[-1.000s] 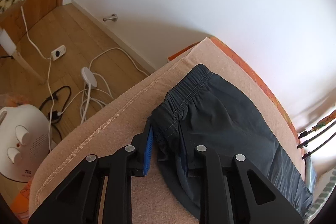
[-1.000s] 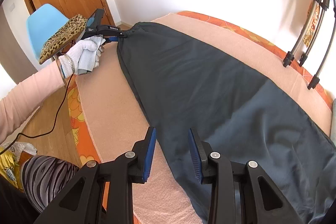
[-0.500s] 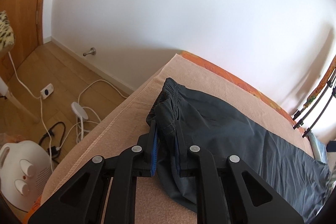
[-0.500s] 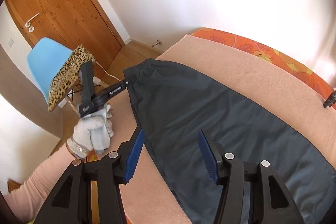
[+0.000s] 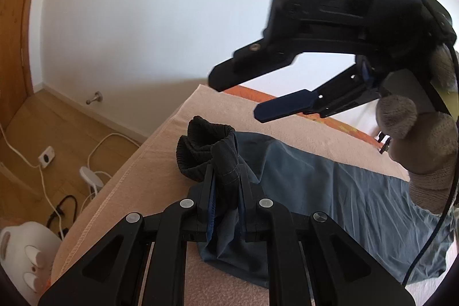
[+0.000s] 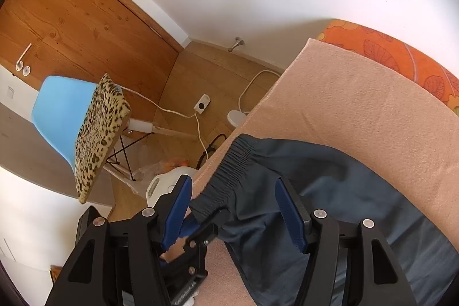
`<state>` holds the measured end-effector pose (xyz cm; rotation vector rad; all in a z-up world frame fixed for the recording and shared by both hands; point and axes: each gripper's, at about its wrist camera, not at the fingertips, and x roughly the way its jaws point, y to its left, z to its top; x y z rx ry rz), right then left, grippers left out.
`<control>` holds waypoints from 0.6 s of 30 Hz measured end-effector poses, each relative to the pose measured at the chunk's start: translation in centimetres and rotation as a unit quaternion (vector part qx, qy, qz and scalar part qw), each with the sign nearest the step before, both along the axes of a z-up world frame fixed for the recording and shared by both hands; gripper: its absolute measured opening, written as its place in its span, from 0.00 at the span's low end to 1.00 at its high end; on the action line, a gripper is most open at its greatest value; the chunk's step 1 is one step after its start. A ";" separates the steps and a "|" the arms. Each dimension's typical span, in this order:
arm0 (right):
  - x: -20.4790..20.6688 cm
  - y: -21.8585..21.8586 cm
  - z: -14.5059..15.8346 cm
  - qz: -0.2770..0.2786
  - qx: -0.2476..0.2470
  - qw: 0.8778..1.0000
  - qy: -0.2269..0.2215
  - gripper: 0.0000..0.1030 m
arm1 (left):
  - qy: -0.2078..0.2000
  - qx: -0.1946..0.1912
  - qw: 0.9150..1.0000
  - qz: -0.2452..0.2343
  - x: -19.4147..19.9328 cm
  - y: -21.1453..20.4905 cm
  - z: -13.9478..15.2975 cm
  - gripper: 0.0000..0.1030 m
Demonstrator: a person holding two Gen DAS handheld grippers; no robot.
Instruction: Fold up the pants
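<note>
Right tool (image 6: pixel 233 207) newly at waistband, widening, empty; left tool (image 5: pixel 226 185) clamping one pants (image 5: pixel 330 185).

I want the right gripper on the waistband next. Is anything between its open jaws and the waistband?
Nothing visible blocks it. The right gripper, jaws just opened, hangs over the waistband, which the left gripper already pinches close beside it.

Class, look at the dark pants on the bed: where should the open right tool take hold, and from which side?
Grip the gathered elastic waistband, just beyond where the left tool pinches it. The right tool, its jaws just opened wide and empty, probably best comes down from above, one pad either side; the band's ridge stands thicker than the flat legs.
</note>
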<state>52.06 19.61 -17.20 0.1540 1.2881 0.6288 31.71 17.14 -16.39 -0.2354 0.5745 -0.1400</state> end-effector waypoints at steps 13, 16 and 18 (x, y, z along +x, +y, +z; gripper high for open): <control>2.2 6.4 -7.6 0.044 -0.137 0.987 0.069 0.61 | 0.001 0.003 0.999 -0.034 -0.2 -0.9 0.0 0.11; 2.0 7.1 -8.6 0.079 -0.167 0.981 0.067 0.61 | 0.003 0.008 0.999 -0.037 -0.1 -1.2 0.0 0.11; 1.3 7.7 -8.5 0.099 -0.196 0.975 0.046 0.56 | 0.004 0.010 0.999 -0.038 -0.2 -1.3 0.0 0.11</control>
